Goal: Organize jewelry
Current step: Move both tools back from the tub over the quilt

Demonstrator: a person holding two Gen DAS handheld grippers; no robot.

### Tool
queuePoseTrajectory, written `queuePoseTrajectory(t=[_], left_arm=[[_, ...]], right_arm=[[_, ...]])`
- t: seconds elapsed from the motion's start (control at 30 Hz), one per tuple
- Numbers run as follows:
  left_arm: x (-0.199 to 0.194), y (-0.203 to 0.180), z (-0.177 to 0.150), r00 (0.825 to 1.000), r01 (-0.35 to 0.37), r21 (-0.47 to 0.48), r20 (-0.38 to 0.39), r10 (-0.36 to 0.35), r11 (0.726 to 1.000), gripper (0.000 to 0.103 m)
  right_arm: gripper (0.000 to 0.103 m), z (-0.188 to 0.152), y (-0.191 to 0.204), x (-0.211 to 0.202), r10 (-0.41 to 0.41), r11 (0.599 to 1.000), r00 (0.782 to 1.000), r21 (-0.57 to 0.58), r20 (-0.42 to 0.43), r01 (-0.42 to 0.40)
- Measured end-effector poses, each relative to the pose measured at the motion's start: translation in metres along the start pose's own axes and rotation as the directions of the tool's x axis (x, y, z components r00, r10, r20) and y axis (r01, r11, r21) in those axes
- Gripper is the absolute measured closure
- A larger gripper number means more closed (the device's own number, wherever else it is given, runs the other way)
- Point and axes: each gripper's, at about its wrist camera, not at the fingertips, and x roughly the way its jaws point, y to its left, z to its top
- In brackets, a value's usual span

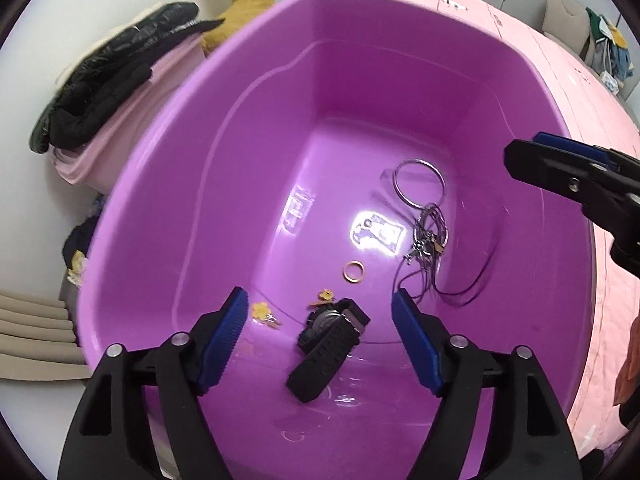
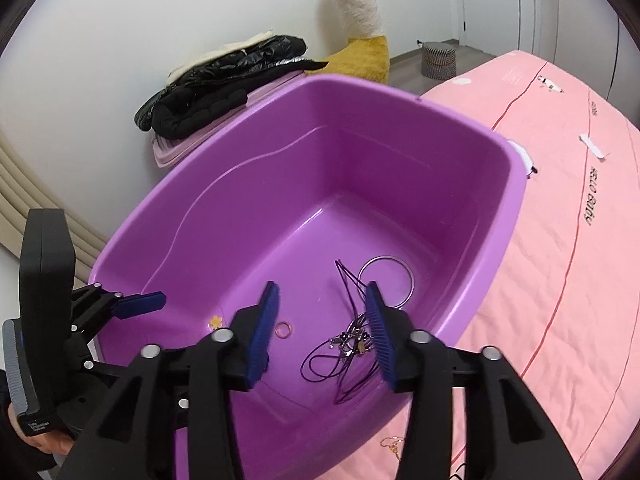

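Setting: home bedroom. Evidence: bed with pink quilted cover (image 2: 560, 280), folded dark jacket (image 2: 224, 84) by white wall, closet doors (image 2: 500, 0) behind, woven basket (image 2: 439, 60) on floor.

I take the pink bed cover (image 2: 560, 208) as my landmark. Beyond its far-left corner I see a black puffy jacket (image 2: 212, 88) on a folded lilac cloth (image 2: 180, 148) — a yellow cushion (image 2: 368, 60) just behind. Further back, a striped round basket (image 2: 439, 60) on the floor.
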Motion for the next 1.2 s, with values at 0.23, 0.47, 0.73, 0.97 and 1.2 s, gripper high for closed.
queuePoseTrajectory(t=[0.23, 0.47, 0.73, 0.97, 1.2], left_arm=[[-0.016, 0.01, -0.006, 0.999, -0.004, -0.046, 0.034, 0.005, 0.999, 0.022], [-0.043, 0.016, -0.017, 0.995, -0.016, -0.086, 0.094, 0.024, 0.996, 0.022], [-0.08, 0.015, -0.043, 0.984, -0.008, -0.125, 0.173, 0.03, 0.992, 0.017], [-0.104, -0.001, -0.075, 0.974, -0.004, -0.127, 0.225, 0.032, 0.992, 0.014], [-0.118, -0.03, -0.108, 0.966, 0.023, -0.125, 0.257, 0.01, 0.992, 0.01]], right_arm=[[0.049, 0.001, 0.002, -0.02, 0.0, 1.0, 0.999, 0.006, 0.035, 0.0], [0.047, -0.01, 0.009, -0.048, 0.01, 1.0, 0.997, 0.01, 0.074, -0.011], [0.045, -0.046, 0.009, -0.092, 0.009, 0.999, 0.992, 0.045, 0.125, -0.015], [0.044, -0.092, -0.005, -0.131, -0.017, 0.995, 0.983, 0.101, 0.181, -0.001], [0.043, -0.152, -0.041, -0.166, -0.08, 0.981, 0.975, 0.192, 0.206, 0.04]])
